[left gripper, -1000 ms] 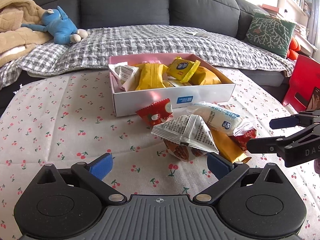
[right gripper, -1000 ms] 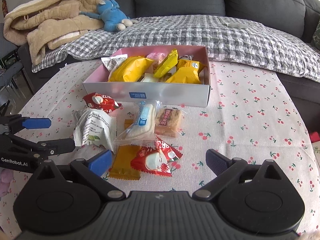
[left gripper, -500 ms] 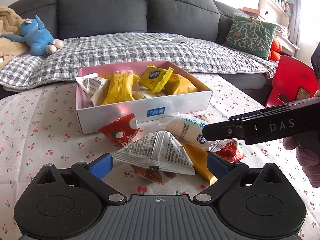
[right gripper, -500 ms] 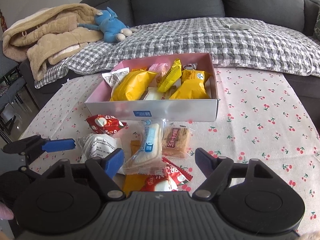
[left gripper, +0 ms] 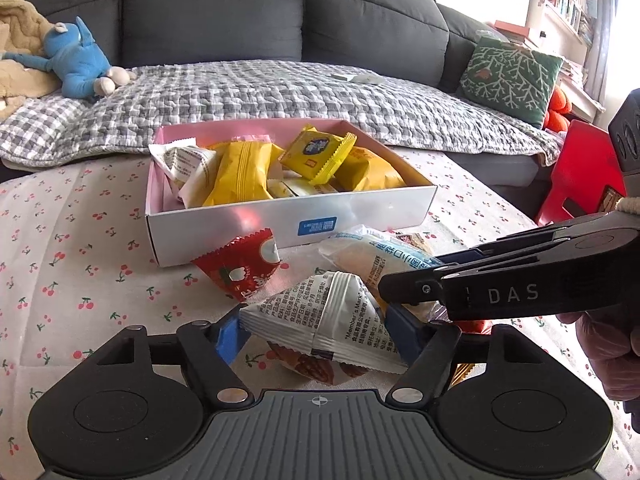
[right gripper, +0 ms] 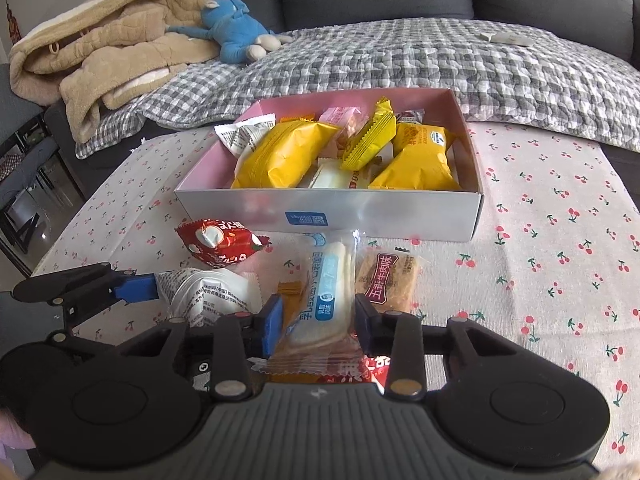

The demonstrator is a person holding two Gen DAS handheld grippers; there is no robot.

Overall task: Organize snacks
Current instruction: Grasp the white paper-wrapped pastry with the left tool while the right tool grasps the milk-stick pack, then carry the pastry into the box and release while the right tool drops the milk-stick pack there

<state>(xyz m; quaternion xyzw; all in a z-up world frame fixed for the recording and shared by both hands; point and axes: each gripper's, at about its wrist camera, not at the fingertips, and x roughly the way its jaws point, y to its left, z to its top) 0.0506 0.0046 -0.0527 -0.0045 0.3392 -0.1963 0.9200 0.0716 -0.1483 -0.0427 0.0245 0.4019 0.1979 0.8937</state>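
Now both grippers have just been closing, the left gripper pinching the white triangle pack and the right gripper the long clear pack on the worktop, so slippery wrappers might slide out when lifted.

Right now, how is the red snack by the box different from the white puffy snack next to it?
The red snack is shiny red with a picture on it; the white puffy snack is white with black writing. The red snack lies free on the tablecloth, while the white puffy snack sits between the left gripper pads, whose jaws have just been closing. The red snack looks smaller. Both are sealed and outside the box.
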